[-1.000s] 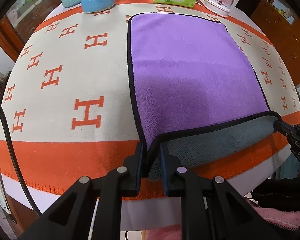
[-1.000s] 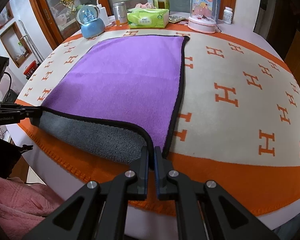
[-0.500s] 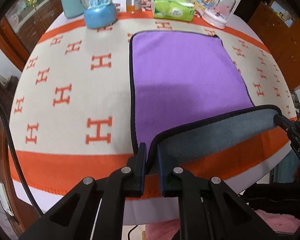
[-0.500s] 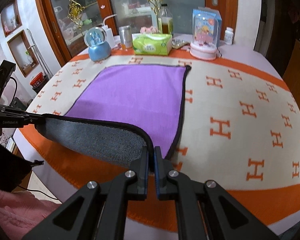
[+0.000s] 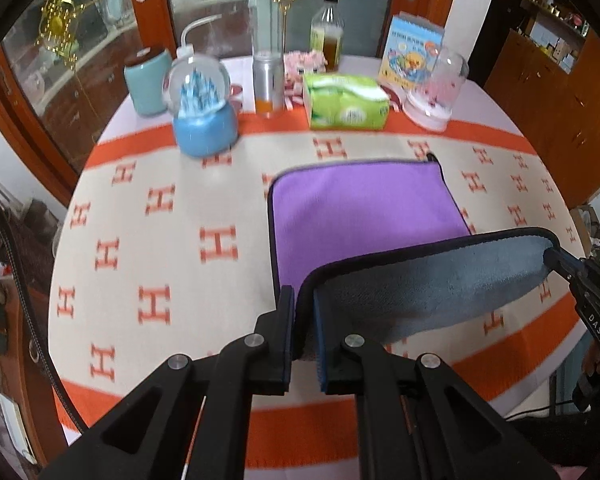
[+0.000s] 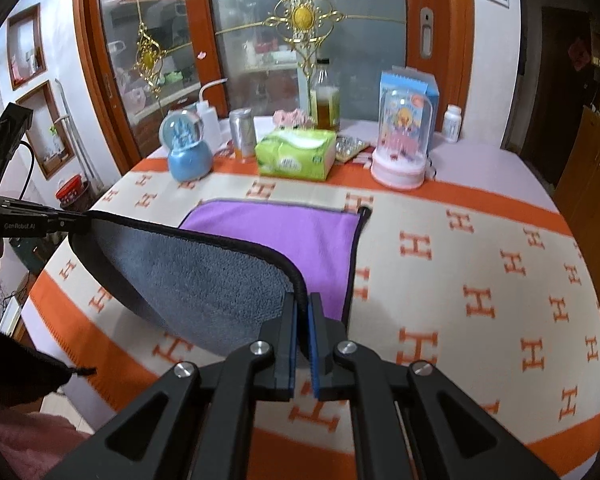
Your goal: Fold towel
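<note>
With the left gripper (image 5: 303,330) and right gripper (image 6: 303,334) each clamped on a near corner, the towel (image 5: 360,204) hung mid-fold, and the next move was probably to carry both corners to the towel's far edge.

Black tongs (image 5: 304,320) with silver screws, blue pads (image 6: 310,344), white lettering.

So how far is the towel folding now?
Done: both near corners are pinched, the left gripper and right gripper each shut on the towel. In hand: the near edge is raised, grey underside showing. Left: lay it on the far edge, flatten.
</note>
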The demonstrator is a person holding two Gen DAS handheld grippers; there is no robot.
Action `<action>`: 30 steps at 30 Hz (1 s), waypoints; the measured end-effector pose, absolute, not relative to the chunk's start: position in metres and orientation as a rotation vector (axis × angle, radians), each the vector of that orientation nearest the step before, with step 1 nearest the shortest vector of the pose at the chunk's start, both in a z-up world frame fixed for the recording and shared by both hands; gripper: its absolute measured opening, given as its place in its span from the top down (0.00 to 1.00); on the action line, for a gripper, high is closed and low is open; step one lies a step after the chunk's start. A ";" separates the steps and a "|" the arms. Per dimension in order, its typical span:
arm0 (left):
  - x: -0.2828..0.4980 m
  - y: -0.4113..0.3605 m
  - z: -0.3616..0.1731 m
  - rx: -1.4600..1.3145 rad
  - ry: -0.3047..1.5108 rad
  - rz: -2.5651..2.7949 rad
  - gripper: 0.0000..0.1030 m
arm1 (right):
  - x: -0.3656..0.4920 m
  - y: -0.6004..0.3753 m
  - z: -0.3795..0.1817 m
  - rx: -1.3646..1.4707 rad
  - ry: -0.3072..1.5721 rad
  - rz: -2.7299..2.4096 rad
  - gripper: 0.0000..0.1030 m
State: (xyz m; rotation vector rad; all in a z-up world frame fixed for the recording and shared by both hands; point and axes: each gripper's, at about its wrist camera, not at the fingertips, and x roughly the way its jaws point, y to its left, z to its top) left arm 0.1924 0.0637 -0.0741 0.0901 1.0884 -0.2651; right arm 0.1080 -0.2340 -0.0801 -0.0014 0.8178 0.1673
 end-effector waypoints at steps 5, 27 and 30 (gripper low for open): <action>0.228 0.061 -0.068 0.057 1.027 -0.264 0.93 | 0.138 -0.237 -0.076 -0.011 0.775 0.138 0.96; 0.333 0.056 -0.148 -0.007 1.054 -0.216 0.92 | 0.234 -0.216 -0.128 -0.153 0.679 -0.016 0.95; 0.338 0.055 -0.155 -0.010 1.067 -0.211 0.85 | 0.242 -0.215 -0.134 -0.150 0.697 -0.036 0.94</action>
